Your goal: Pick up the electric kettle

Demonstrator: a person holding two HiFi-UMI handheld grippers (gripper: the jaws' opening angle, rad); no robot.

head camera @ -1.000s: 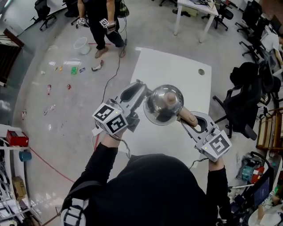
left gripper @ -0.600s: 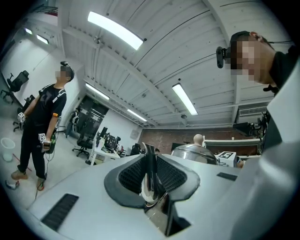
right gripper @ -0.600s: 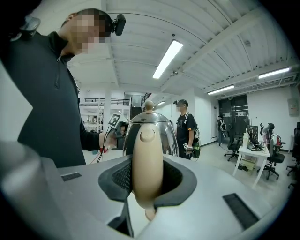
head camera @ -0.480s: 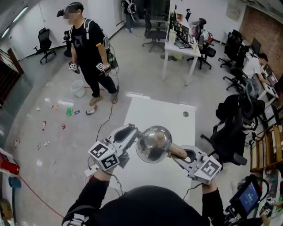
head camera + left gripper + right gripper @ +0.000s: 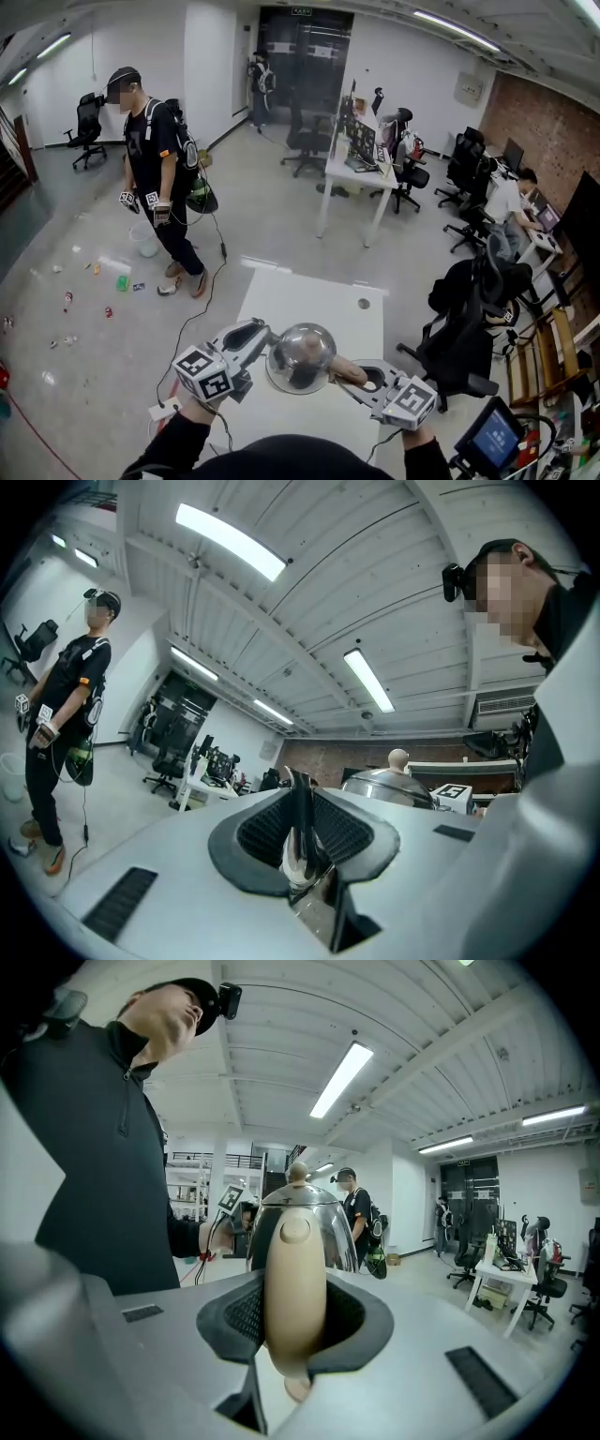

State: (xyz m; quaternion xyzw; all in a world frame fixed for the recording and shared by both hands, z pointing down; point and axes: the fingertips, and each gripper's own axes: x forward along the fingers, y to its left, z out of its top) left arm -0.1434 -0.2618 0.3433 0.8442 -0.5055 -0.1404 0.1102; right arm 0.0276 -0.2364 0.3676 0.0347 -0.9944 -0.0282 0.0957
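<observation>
The electric kettle [image 5: 300,354] hangs in the air between the two grippers, over the near end of the white table [image 5: 309,295] and, as far as the head view shows, clear of its top. The left gripper [image 5: 266,341] has its fingers pressed almost together on the thin steel spout [image 5: 300,841], and the right gripper [image 5: 362,379] has its fingers clamped on either side of the beige handle [image 5: 293,1283], which stands upright between them. The lift itself looks done, so the job now is to hold it well. The handle grip should carry the weight, since the pads sit broadly on it. The pinch on the spout is narrow and on smooth metal, so it is best used only to steady the body and stop it swinging. Both hands should stay at the same height and the same distance apart, so the kettle stays level, its lid knob [image 5: 304,350] stays on top, and the spout is not twisted or pulled out of the left fingers.
</observation>
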